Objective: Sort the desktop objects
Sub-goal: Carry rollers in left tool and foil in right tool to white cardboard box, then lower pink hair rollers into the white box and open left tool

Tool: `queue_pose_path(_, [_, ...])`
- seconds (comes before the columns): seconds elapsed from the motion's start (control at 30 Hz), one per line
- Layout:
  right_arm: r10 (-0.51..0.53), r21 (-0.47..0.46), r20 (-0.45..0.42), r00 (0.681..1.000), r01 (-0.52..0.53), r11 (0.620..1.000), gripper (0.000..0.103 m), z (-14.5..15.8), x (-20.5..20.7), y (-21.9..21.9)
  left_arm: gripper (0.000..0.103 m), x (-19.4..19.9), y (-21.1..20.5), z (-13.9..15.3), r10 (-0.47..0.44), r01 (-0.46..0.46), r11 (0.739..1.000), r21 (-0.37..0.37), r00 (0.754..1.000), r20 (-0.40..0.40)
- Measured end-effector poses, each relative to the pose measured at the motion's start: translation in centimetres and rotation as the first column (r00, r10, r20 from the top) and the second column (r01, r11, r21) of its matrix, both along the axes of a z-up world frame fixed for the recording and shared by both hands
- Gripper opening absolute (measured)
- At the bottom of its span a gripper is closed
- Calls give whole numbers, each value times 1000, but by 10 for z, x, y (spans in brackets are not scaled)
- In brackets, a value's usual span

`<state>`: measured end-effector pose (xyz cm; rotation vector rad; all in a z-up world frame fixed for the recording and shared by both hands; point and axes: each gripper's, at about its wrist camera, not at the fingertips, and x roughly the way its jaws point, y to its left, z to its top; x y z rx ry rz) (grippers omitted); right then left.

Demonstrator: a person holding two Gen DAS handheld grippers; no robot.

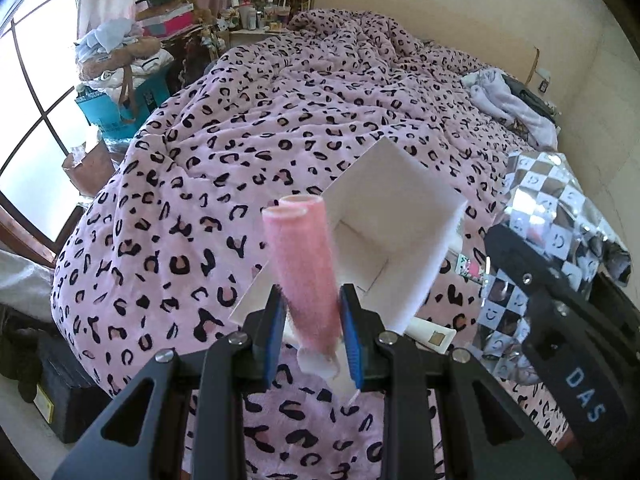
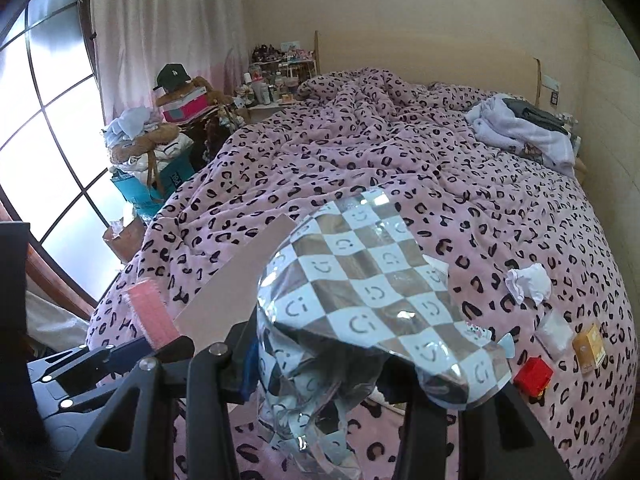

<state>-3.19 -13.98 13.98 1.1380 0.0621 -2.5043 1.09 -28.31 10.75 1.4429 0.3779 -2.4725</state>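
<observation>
My left gripper is shut on a pink fuzzy hair roller, which stands upright between the blue pads just in front of an open white box on the leopard-print blanket. My right gripper is shut on a shiny checkered smiley-face bag that drapes over its fingers and hides them. That bag and the right gripper's black body show at the right of the left wrist view. In the right wrist view the roller and the box's side appear at the left.
On the blanket at the right lie a crumpled white tissue, a small clear packet, a red box and a yellow box. Folded clothes lie farther back. A cluttered shelf and bags stand by the window.
</observation>
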Motion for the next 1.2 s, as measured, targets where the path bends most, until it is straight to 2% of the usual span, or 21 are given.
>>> queue_pose_path(0.3, [-6,9,9,1000,6,1000,45,-5,-6,1,26,-13,3,-23,-16,15,1000,9,999,41])
queue_pose_path(0.47, [-5,15,14,1000,5,1000,45,-8,-8,0,26,-17,3,-26,-20,19,1000,6,999,51])
queue_pose_path(0.7, [-5,22,18,1000,4,1000,45,-10,-10,0,30,-24,3,-33,-32,32,999,2,995,98])
queue_pose_path(0.77, [-3,22,19,1000,2,1000,45,-10,-10,0,35,-24,4,-35,-32,32,999,-1,993,111])
queue_pose_path(0.83, [-1,22,18,1000,1,1000,45,-10,-10,0,48,-23,4,-34,-33,34,999,-5,993,111])
queue_pose_path(0.97, [1,19,13,1000,-1,1000,45,-7,-8,0,62,-20,2,-20,-30,30,999,-10,997,65])
queue_pose_path(1.03, [0,17,12,1000,0,1000,45,-7,-8,0,77,-19,0,-12,-27,28,1000,-11,999,42])
queue_pose_path(1.2, [-2,11,5,1000,2,1000,45,-1,-7,2,79,-19,-3,-4,-16,16,1000,-2,999,40])
